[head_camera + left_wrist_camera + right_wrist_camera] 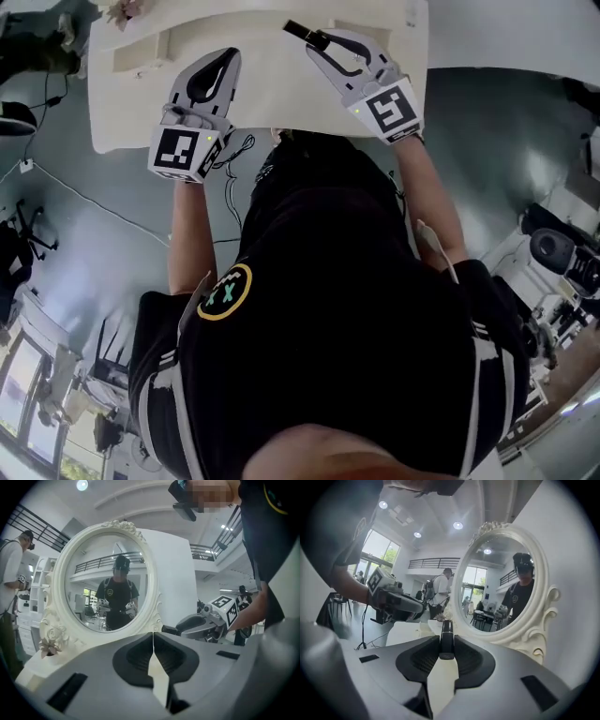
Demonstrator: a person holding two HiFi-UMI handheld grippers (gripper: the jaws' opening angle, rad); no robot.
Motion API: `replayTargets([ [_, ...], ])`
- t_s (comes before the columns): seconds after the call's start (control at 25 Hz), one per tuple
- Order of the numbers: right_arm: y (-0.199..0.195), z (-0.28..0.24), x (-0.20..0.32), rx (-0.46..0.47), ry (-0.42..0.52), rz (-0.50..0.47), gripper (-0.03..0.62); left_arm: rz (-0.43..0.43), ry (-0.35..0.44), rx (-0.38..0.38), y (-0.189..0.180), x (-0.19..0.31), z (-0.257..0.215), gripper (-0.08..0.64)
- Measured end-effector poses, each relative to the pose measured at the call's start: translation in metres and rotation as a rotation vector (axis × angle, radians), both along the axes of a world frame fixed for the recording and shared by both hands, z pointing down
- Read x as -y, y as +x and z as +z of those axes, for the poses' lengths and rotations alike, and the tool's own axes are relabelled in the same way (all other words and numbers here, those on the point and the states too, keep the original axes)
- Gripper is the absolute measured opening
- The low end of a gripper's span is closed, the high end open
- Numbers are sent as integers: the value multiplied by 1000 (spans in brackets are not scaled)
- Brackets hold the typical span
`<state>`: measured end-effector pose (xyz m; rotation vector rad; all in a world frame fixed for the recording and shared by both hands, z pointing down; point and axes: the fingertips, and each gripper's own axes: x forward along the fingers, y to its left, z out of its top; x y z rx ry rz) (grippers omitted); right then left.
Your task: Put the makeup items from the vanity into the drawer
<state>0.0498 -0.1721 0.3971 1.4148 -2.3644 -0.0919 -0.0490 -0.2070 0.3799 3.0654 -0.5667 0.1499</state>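
One makeup stick [447, 626] pinched in right gripper [446, 640] fingers [417, 660] | left gripper [153, 635] fingers [136, 656] together, empty | one mirror [110, 590]

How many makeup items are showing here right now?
1: a slim black tube, clamped in the right gripper above the white vanity, in front of the oval mirror. Others may sit out of view.
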Motion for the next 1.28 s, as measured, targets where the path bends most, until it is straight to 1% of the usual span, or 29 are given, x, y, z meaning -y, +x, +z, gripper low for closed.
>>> replayTargets([
  [0.12, 23, -15, -22, -4, 18, 64, 117, 63, 10, -2, 27, -15, -5, 25],
  [0.24, 47, -22, -38, -1, 55, 101, 117, 111, 15, -6, 55, -24, -7, 25],
  [0.36, 74, -32, -54, 35, 107, 141, 117, 144, 23, -7, 84, -31, -7, 25],
  [0.52, 111, -31, -75, 41, 94, 197, 117, 178, 15, -11, 118, -46, -7, 25],
  [0.6, 125, -29, -79, 28, 91, 199, 117, 186, 21, -7, 132, -51, -7, 25],
  [0.72, 134, -23, -80, 15, 84, 186, 117, 182, 18, -3, 141, -55, -8, 25],
  [0.92, 146, 6, -69, 8, -5, 175, 117, 160, 28, 18, 143, -55, -8, 25],
  [1.28, 158, 117, -26, -5, -236, 138, 117, 125, 39, 31, 132, -43, -6, 25],
])
